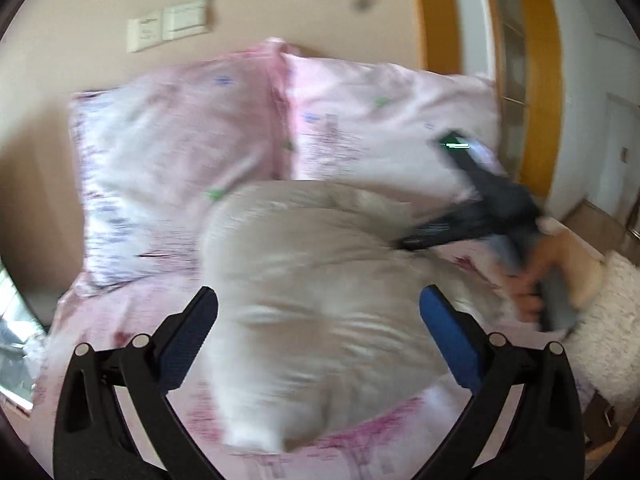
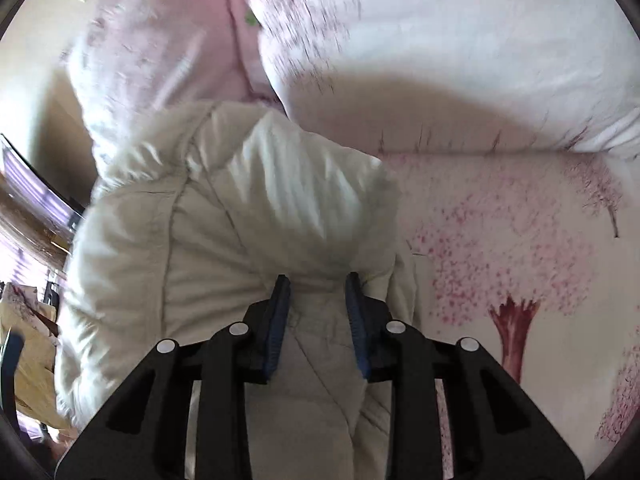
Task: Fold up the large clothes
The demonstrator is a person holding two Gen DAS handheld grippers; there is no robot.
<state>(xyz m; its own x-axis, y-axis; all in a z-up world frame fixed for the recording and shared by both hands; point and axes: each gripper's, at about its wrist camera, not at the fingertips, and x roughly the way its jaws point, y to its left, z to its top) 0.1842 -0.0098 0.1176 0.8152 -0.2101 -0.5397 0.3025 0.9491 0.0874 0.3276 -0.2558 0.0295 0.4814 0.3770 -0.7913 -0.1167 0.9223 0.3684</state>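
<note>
A cream padded jacket (image 1: 320, 280) lies bundled on a bed with a pink blossom-print sheet (image 1: 132, 312). My left gripper (image 1: 318, 300) is open and empty, its blue-padded fingers spread either side of the jacket, above it. My right gripper (image 2: 318, 284) is shut on a bunched fold of the jacket (image 2: 248, 208) and holds it. In the left wrist view the right gripper (image 1: 420, 240) shows at the jacket's far right edge, held by a hand. Both views are blurred by motion.
Two pink pillows (image 1: 180, 152) lean against the beige wall at the bed's head. A wooden door frame (image 1: 540, 80) stands at the right. The blossom-print sheet (image 2: 520, 240) is bare right of the jacket. Furniture and clutter (image 2: 28, 280) sit beyond the left bed edge.
</note>
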